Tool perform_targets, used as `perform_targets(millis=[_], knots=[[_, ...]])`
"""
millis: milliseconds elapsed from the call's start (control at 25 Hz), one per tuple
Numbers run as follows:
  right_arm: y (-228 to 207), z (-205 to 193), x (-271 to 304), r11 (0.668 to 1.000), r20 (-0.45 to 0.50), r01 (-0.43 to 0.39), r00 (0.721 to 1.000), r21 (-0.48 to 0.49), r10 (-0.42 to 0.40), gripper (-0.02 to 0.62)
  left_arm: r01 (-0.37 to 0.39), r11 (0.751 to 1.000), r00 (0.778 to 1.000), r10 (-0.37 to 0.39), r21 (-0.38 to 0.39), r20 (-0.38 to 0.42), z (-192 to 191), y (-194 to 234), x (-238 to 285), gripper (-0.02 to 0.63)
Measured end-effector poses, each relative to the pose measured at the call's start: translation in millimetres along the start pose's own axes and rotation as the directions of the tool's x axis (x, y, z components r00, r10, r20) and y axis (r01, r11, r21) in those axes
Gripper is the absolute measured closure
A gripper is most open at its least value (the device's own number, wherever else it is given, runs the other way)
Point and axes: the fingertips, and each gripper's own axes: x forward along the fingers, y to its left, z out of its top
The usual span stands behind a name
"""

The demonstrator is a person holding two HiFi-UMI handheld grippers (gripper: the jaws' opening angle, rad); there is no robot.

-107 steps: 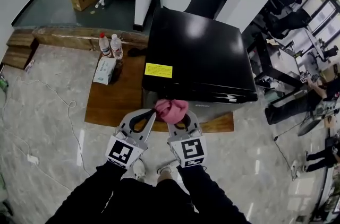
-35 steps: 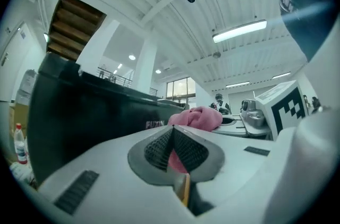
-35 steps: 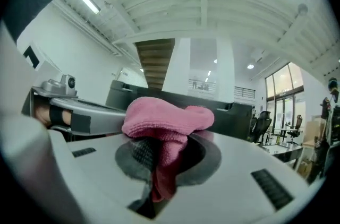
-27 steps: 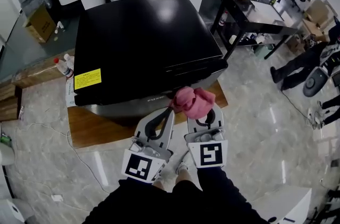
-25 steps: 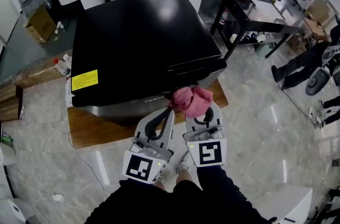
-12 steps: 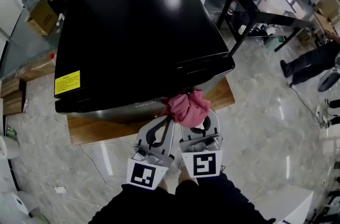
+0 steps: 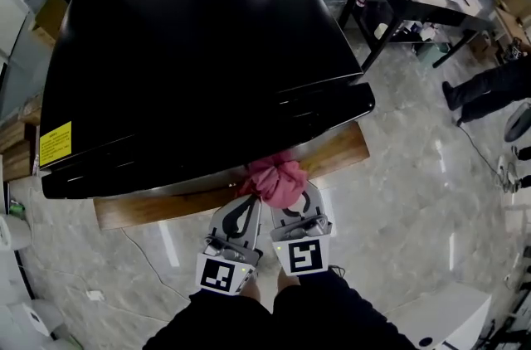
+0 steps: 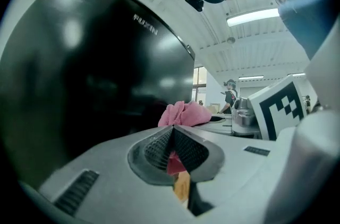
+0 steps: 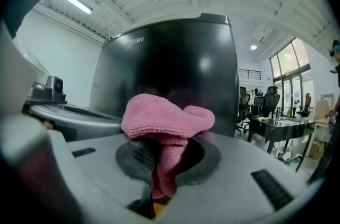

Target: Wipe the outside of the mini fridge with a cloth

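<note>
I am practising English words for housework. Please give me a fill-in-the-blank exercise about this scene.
1. The cloth is ____ in colour.
2. The gripper clamping it is the person's ____ one.
3. The black mini fridge stands on a ____ platform.
Missing words: pink; right; wooden.

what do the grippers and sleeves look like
The left gripper and right gripper are light grey plastic with dark ribbed pads. Each carries a white cube with a black square marker. The sleeves are black.
</note>
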Motion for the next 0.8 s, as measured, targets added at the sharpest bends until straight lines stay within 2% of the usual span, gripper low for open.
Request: perform_targets(millis=[200,480,680,800], knots=[[-7.0,-45.5,11.0,0.999,-0.047,-0.042,0.998,0.021,0.043,0.537,-0.031,0.999,0.999,0.031,-0.010,-0.036,-41.4,1.9,20.1,0.600],[-12.7,-105.1,22.1,0.996,-0.129,-0.066,0.989,0.056,0.072,0.537,-0.061,0.998,0.987,0.059,-0.013,-0.148,-101.0,6.1,41.5,0.600],[-7.9,-149.0,33.4,0.993,-0.210,-0.091,0.972,0.078,0.105,0.537,-0.090,0.995,0.972,0.080,-0.036,-0.223,-133.6,14.6,46.1,0.600],[-6.5,-174.9,40.5,0.987,-0.281,-0.110,0.950,0.114,0.138,0.537,-0.111,0.991,0.963,0.090,-0.069,-0.253,-145.9,16.4,46.3,0.600]])
